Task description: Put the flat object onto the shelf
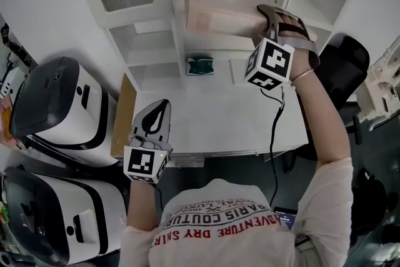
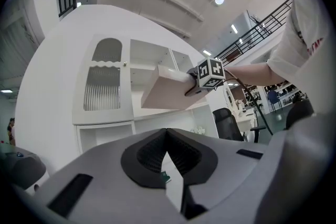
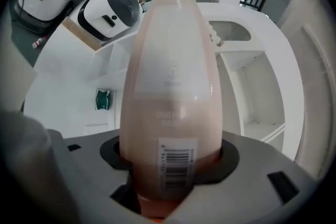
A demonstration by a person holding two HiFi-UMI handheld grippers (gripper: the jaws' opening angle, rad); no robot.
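Note:
The flat object is a pale pink box [image 1: 219,14] with a barcode label on it. My right gripper [image 1: 267,14] is shut on one end and holds the box in the air in front of the white shelf unit [image 1: 153,40]. In the right gripper view the box [image 3: 170,86] stretches away from the right gripper [image 3: 169,168] toward the open shelves [image 3: 252,92]. From the left gripper view I see the box [image 2: 167,93] level in front of the shelf compartments [image 2: 152,60]. My left gripper [image 1: 157,110] hangs low over the desk's front left, its jaws [image 2: 167,139] shut on nothing.
A small green item [image 1: 200,65] lies on the white desk [image 1: 212,125] below the box. Two white-and-black machines [image 1: 56,103] [image 1: 59,216] stand at the left beside a wooden board [image 1: 124,115]. A black office chair [image 1: 347,59] is at the right.

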